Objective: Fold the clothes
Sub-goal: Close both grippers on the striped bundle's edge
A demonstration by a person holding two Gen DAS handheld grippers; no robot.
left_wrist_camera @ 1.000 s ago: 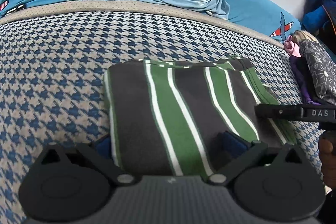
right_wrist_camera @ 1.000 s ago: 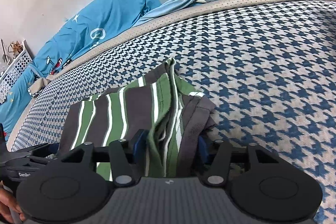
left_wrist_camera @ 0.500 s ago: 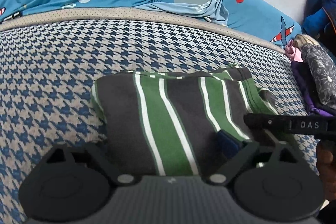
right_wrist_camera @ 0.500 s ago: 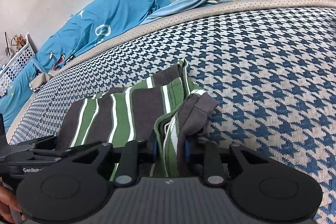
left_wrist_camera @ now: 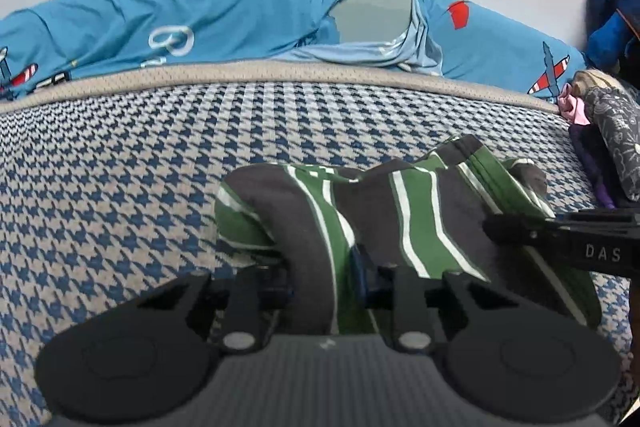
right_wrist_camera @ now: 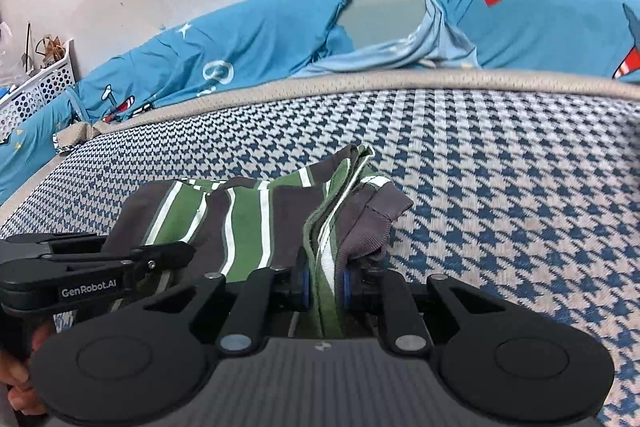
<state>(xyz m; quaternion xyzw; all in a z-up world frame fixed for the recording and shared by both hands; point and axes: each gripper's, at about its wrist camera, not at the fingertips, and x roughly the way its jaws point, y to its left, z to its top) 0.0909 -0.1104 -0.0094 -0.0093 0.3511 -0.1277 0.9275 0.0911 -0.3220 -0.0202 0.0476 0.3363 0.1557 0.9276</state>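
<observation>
Lying on the blue-and-beige houndstooth mattress (left_wrist_camera: 120, 167), bunching up at both near corners: green, grey and white striped folded shirt (left_wrist_camera: 400, 211). Closing on a pinched ridge of it: left gripper (left_wrist_camera: 320, 279), right gripper (right_wrist_camera: 324, 285). Risking thin bites slipping, layers sliding apart, fold collapsing.

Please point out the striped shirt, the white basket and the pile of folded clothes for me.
striped shirt (right_wrist_camera: 244, 223): right wrist view, green stripe.
white basket (right_wrist_camera: 48, 83): right wrist view, perforated side wall.
pile of folded clothes (left_wrist_camera: 616, 131): left wrist view, grey patterned top piece.
</observation>
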